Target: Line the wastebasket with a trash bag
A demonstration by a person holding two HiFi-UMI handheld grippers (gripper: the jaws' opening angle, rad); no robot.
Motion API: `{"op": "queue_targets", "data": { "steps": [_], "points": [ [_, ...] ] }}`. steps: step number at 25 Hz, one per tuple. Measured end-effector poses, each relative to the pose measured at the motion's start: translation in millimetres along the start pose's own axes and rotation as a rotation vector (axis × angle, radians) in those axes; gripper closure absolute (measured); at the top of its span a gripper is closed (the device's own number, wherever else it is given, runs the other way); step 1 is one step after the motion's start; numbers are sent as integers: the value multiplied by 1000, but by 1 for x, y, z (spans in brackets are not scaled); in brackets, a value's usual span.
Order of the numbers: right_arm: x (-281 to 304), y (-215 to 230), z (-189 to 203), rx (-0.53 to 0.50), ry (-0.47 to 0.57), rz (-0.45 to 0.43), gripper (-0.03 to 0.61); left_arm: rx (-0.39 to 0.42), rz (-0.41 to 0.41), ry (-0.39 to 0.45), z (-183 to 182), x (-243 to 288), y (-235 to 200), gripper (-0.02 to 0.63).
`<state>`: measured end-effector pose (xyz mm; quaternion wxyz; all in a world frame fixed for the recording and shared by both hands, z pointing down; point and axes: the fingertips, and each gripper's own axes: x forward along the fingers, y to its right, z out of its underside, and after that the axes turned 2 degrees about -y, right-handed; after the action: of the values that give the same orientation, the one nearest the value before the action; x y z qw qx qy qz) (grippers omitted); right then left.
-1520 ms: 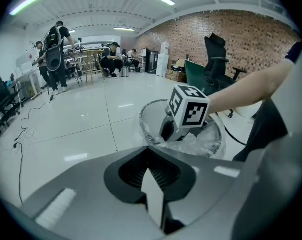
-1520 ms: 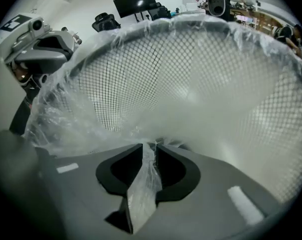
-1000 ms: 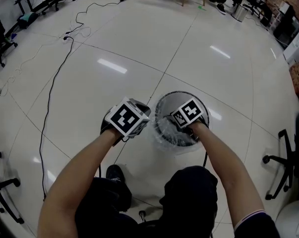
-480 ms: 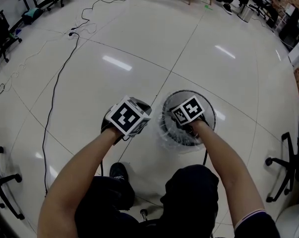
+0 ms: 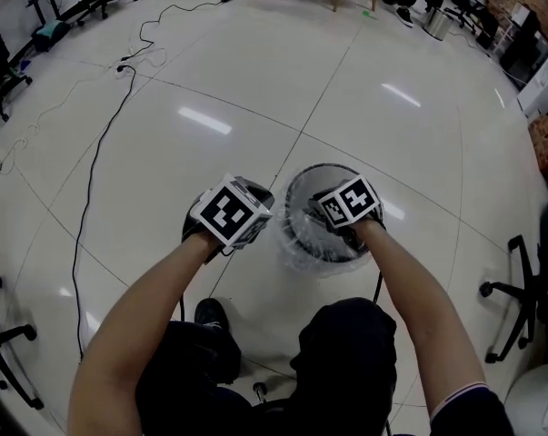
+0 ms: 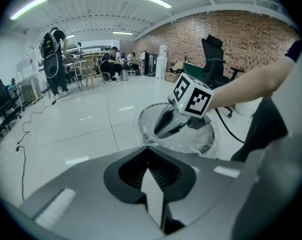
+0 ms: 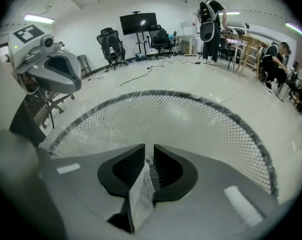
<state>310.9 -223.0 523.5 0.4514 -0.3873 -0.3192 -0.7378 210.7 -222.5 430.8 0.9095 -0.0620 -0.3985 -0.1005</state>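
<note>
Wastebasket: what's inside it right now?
Clear trash bag film against the mesh wastebasket wall, plus the right gripper, whose jaws have just been closing on a fold of it. The gripper and crinkled film cover the bottom.

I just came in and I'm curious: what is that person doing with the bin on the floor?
A person is lining a mesh wastebasket with a clear trash bag. The right hand-held gripper is over the basket. Its jaws have just been closing, with bag film pinched between them. The left hand-held gripper is shut and empty, beside the basket.
</note>
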Motion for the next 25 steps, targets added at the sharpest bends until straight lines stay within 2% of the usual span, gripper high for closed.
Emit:
{"op": "queue_targets", "data": {
  "steps": [5,10,17,20,25],
  "points": [
    [-35,13,-20,3,126,66,535,7,-17,11,-7,-4,2,601],
    [-84,10,-39,-9,280,83,560,21,-42,32,-17,-10,8,603],
    [-163,-21,-35,-48,438,127,577,68,-45,130,-48,-25,40,602],
    [-189,-35,-26,-46,478,118,577,80,-50,173,-62,-32,55,602],
    [-217,-47,-6,-42,476,125,577,76,-43,233,-75,-48,83,601]
  ]
}}
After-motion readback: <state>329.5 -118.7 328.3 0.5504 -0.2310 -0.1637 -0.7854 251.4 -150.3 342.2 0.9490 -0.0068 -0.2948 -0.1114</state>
